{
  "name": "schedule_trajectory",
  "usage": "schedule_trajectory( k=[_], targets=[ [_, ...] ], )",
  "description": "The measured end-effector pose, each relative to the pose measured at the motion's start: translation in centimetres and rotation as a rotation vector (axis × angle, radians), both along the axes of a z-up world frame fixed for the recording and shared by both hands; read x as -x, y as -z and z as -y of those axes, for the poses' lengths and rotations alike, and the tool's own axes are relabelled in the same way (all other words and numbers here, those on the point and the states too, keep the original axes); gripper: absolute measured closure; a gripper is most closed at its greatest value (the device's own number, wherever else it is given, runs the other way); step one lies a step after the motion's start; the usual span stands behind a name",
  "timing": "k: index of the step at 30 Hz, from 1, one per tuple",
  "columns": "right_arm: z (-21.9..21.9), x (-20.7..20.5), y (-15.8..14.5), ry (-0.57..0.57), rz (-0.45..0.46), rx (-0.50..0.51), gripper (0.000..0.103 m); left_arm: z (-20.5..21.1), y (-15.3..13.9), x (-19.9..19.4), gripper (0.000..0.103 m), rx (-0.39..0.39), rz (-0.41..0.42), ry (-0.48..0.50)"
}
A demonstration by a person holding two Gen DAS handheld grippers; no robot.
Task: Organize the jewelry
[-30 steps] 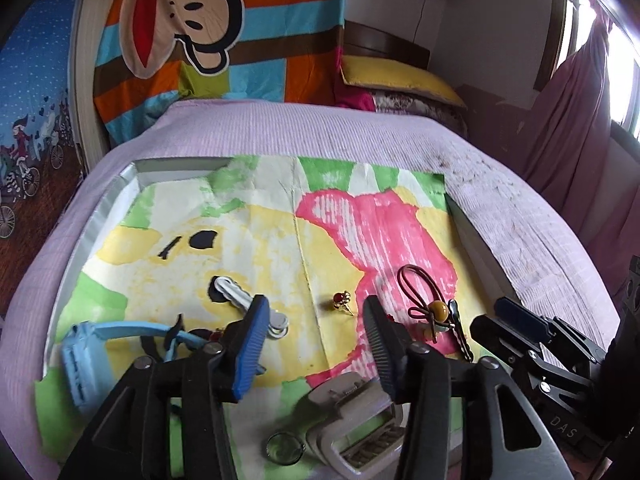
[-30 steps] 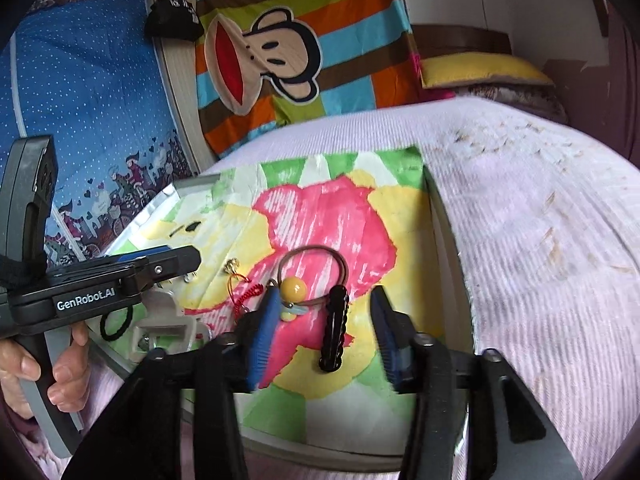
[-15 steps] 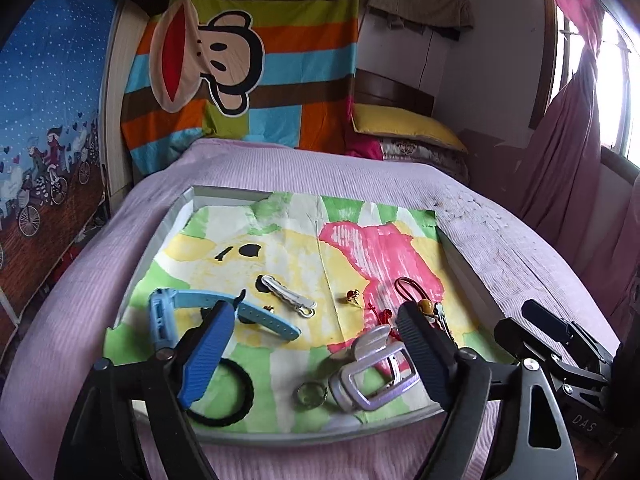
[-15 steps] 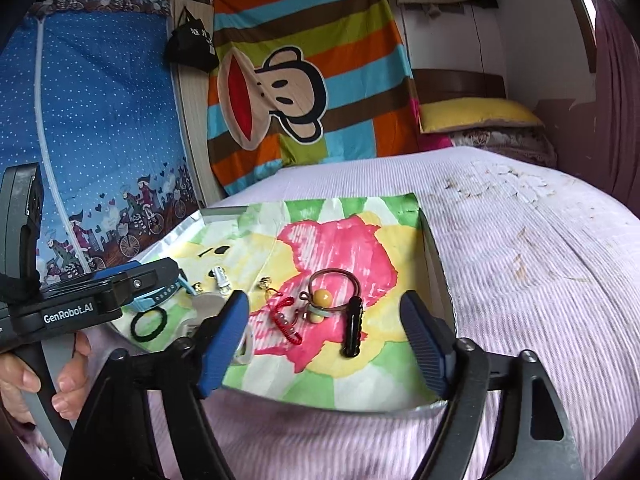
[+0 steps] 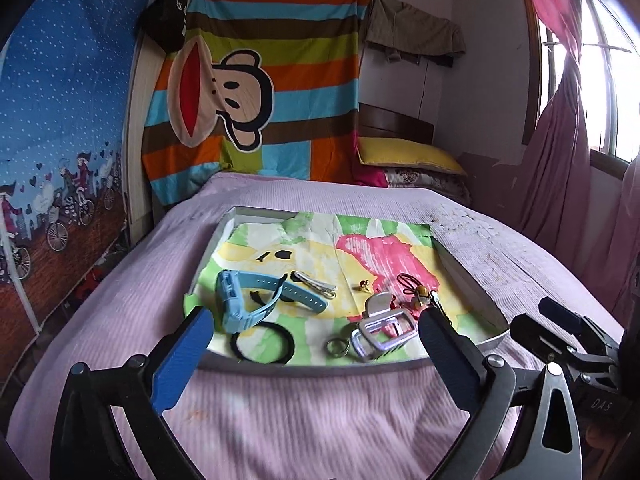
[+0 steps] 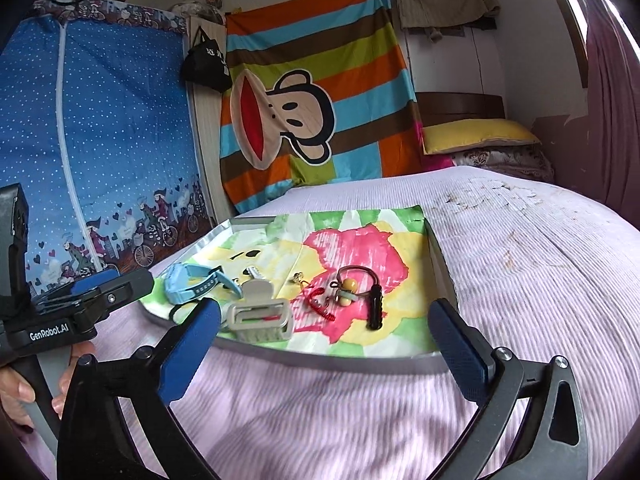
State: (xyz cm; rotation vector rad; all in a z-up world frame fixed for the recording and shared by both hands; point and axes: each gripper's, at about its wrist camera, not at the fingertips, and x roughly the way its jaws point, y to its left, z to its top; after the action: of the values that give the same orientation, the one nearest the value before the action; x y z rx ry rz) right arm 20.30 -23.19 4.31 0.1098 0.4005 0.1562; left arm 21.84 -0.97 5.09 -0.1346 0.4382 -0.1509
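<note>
Left wrist view: the left gripper (image 5: 314,344) hangs above a bed covered in a lilac ribbed bedspread (image 5: 304,420), its blue-padded fingers (image 5: 182,356) spread wide apart with nothing between them. Beyond the fingertips a shallow silver tray (image 5: 472,280) lies on the bed, lined with a sheet painted green, yellow and pink. On the sheet rest a light blue watch (image 5: 240,300), a black hair tie (image 5: 262,344) just in front of it, a pale hair clip (image 5: 320,285), a small metal ring (image 5: 338,347), a grey claw clip (image 5: 382,330), a tiny gold-coloured piece (image 5: 363,286) near the middle, and a dark elastic with a yellow bead (image 5: 420,294). Right wrist view: the right gripper (image 6: 324,330) is also spread wide and empty, short of the tray's near edge; a red coiled cord (image 6: 316,306) and a black bar clip (image 6: 375,306) lie beside the bead elastic. A hand (image 6: 16,394) grips the other tool's handle at the left edge. A striped cartoon monkey blanket (image 5: 248,92) hangs behind the bed.
</note>
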Motion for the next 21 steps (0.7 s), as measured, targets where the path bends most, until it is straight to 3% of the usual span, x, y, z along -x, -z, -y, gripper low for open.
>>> schedule_trajectory(
  k=[21],
  targets=[
    [-0.7,10.8,0.3,0.019,0.05,0.008,0.001,-1.7,2.0,10.5,0.0,-0.04,0.061,-0.043]
  ],
)
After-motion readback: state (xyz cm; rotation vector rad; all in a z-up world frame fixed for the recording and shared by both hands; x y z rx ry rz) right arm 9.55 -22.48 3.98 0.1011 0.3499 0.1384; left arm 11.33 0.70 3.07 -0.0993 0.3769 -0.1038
